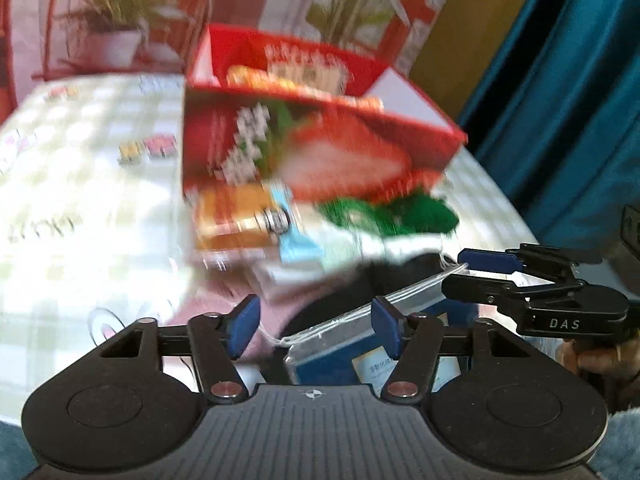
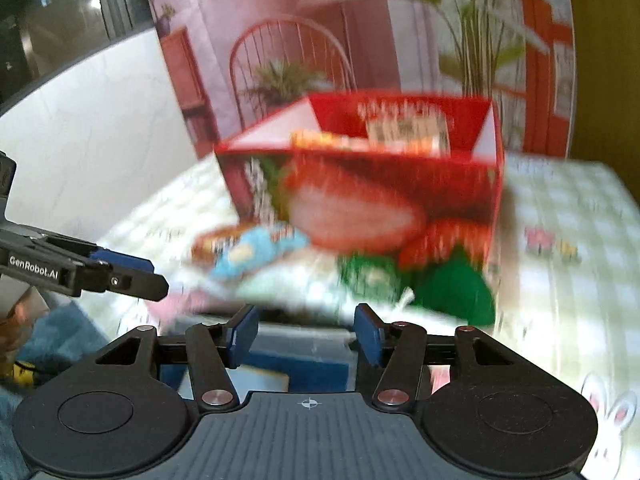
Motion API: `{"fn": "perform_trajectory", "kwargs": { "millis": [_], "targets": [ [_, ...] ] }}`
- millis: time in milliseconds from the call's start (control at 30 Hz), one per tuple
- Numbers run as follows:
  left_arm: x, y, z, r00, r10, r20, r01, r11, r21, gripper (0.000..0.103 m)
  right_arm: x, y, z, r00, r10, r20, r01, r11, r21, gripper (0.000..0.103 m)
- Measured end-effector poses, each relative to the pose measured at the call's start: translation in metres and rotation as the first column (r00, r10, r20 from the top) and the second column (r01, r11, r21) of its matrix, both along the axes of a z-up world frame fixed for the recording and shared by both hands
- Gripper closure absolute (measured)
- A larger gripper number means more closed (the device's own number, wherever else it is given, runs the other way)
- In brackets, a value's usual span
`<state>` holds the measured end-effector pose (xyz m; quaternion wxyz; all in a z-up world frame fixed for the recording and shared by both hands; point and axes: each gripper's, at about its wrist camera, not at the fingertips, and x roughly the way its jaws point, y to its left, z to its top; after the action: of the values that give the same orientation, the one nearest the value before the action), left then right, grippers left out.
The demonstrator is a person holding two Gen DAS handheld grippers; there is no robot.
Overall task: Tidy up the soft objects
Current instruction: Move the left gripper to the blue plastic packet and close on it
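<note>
Partly done: packets sit in the red box (image 2: 360, 184); several lie on the desk (image 1: 80, 184) at centre frame. Left gripper (image 1: 316, 328) and right gripper (image 2: 306, 334) spread, empty.

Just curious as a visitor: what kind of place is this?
Probably a home staged for recording: a table with a checked cloth, a printed backdrop of a chair and plants, and a red strawberry box.

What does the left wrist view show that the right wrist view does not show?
Only the left wrist view shows the teal curtain and a white plant pot. Only the right wrist view shows a dark window and a rabbit print on the tablecloth. Both show the red strawberry box, the green packet and the checked tablecloth.
</note>
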<state>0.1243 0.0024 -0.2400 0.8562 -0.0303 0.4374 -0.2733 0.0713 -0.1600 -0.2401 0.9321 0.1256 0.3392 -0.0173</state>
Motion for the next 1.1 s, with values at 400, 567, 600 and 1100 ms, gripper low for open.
{"fn": "perform_trajectory", "kwargs": {
  "millis": [400,567,600,1100],
  "targets": [
    [0.007,-0.009,-0.025,0.997,-0.032,-0.067,0.034,0.999,0.018,0.087,0.002,0.017,-0.033,0.991,0.066,-0.12,-0.066,0.998,0.006,0.101],
    [0.006,-0.009,-0.028,0.996,-0.019,-0.085,0.02,1.0,0.018,0.084,-0.003,0.005,-0.026,0.998,0.025,-0.064,-0.024,1.0,0.006,0.102],
    [0.007,-0.007,-0.029,0.996,-0.006,-0.086,0.007,1.0,0.015,0.082,-0.004,0.004,-0.023,0.999,0.012,-0.045,-0.012,1.0,0.0,0.102],
    [0.019,-0.009,-0.044,0.987,-0.015,-0.162,0.012,1.0,-0.021,0.059,-0.012,-0.028,-0.026,0.987,-0.158,0.033,0.157,0.987,0.039,0.101]
  ]
}}
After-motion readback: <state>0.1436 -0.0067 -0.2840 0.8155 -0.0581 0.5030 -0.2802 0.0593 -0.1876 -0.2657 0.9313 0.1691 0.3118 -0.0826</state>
